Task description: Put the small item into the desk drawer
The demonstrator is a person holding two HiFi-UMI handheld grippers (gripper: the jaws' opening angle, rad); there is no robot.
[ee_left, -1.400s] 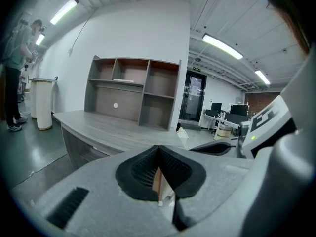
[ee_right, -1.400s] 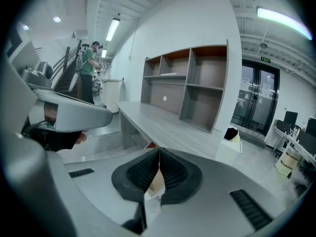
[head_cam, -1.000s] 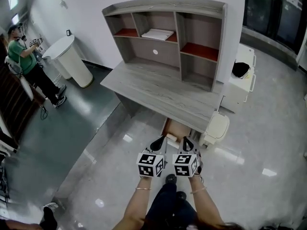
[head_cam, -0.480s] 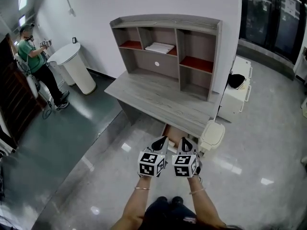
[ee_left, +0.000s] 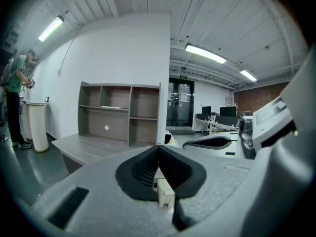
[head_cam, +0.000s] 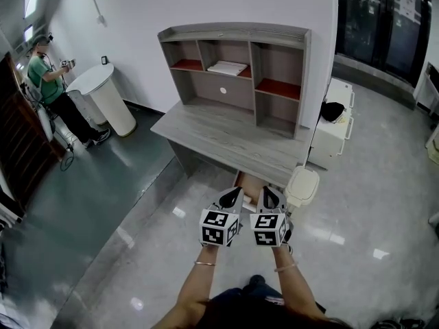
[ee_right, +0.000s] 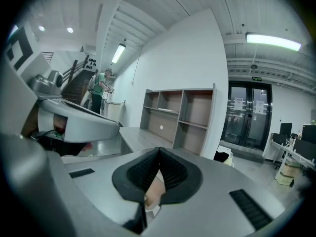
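My left claw and right claw are each pressed together on nothing, side by side just in front of me. Beyond their tips the drawer shows its brown inside under the near edge of the desk. I cannot make out the small item. A cream bin stands just right of the drawer.

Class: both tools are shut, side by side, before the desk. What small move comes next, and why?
Probably opening the right tool: it and the left tool are shut on nothing, short of the desk, so neither can pick anything up yet.
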